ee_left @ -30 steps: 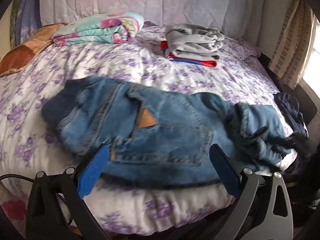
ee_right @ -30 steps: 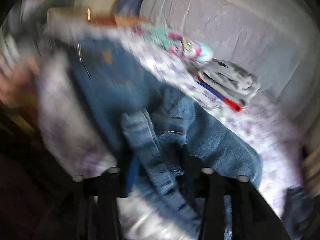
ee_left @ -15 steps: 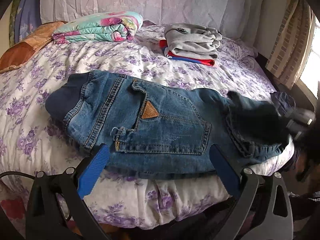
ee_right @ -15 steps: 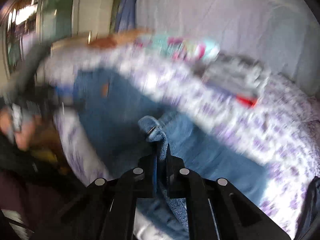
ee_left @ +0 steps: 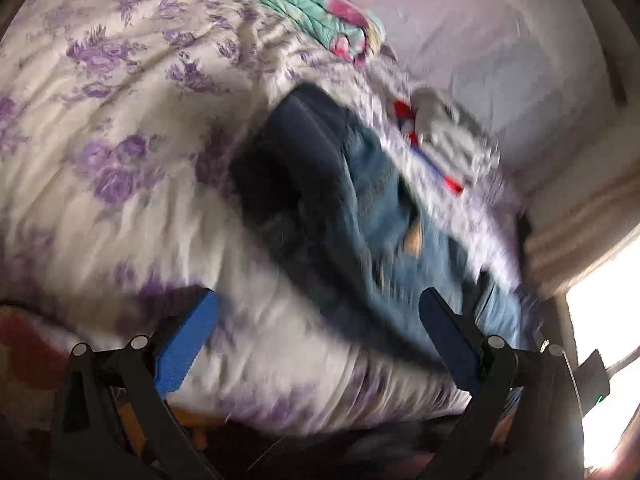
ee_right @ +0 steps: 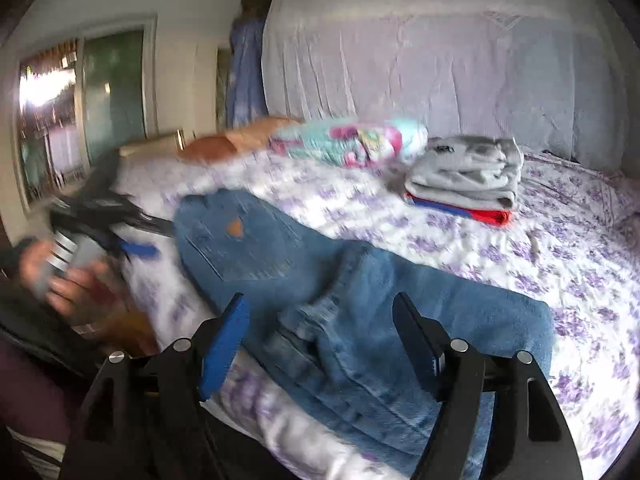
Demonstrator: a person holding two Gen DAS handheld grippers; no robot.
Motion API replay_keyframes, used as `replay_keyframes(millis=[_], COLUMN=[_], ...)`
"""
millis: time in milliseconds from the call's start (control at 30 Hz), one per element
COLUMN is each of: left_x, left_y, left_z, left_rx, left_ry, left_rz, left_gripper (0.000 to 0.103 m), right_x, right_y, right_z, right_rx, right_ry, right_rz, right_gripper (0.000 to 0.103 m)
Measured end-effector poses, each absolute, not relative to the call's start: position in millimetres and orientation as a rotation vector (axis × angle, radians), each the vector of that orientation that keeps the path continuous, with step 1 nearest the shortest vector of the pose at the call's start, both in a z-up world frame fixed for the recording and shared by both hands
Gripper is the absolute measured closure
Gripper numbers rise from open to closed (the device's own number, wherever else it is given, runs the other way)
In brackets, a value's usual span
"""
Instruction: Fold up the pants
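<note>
a: we see the jeans (ee_right: 352, 300) lying folded on the flowered bedspread (ee_right: 560, 248), near the front edge of the bed. half a second ago our right gripper (ee_right: 320, 344) was clenched on a denim fold; now its jaws are opening and stand apart, cloth lying below them, nothing pinched.

b: and our left gripper (ee_left: 316, 340)? it was facing the jeans squarely before; now its view is rolled and blurred, with the dark waistband end of the jeans (ee_left: 304, 184) ahead.

a: its jaws are spread wide, as before, holding nothing. the hand (ee_right: 76, 284) carrying it shows at the left. the stack of folded clothes (ee_right: 468, 180) hasn't moved.
</note>
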State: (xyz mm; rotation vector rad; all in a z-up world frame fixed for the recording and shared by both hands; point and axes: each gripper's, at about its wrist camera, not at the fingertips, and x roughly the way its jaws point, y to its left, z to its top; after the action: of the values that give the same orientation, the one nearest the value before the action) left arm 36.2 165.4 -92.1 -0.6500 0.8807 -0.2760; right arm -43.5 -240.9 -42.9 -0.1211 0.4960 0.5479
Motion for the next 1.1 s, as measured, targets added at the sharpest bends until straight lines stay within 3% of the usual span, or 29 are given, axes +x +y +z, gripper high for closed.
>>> replay_keyframes(millis=[267,333,367,400,567,767,867,933,1033,1067,1100], left_x=[77.4,76.8,75.5,73.9,51.4,2.9,-19.8,-19.0,-26.3,-31.7,-31.4], left_y=[153.0,154.9,158.1,159.8,106.0,-42.5,-138.0,-203.4,-247.9,-246.7,-240.4], left_z=[-97.9,-96.4,-96.1,-93.1,-31.4,51.3,38.9,-4.6,-65.1,-63.2,-53.9], left_rx=[-0.783,-0.808,-0.824,-0.832,-0.504,-0.027,0.203,0.370,0.557,0.561,0.505], left_ry=[0.855,0.816,0.803,0.786,0.648,0.509,0.560,0.673,0.698,0.670,0.706], left_rz=[-0.290,-0.274,-0.275,-0.287,-0.261,-0.487,-0.659,-0.743,-0.758,-0.763,-0.827], left_gripper=[0.007,0.034,0.064,0.072,0.074,0.075,0.074,0.073,0.066,0.058,0.035], right_x=[-49.9,-51.6,-53.0,-54.8,-66.5,-89.5,-93.7,-92.3,-91.6,-93.7,-96.3], right_y=[-253.1,-264.5,-271.4,-280.1,-352.2,-423.8,-445.0,-458.6,-464.6,-462.6,-459.9], right_z=[-50.7,-49.5,-49.2,-48.2,-37.2,-25.4,-29.7,-40.7,-50.3,-49.1,-47.0], right_rx=[-0.096,-0.077,-0.070,-0.062,0.039,0.148,0.178,0.228,0.272,0.268,0.255], right_ry=[0.508,0.502,0.500,0.495,0.452,0.384,0.389,0.424,0.468,0.466,0.457], right_rz=[0.489,0.466,0.449,0.429,0.267,0.096,0.032,0.009,0.012,0.029,0.041], right_gripper=[0.028,0.029,0.029,0.030,0.030,0.030,0.030,0.030,0.030,0.030,0.030])
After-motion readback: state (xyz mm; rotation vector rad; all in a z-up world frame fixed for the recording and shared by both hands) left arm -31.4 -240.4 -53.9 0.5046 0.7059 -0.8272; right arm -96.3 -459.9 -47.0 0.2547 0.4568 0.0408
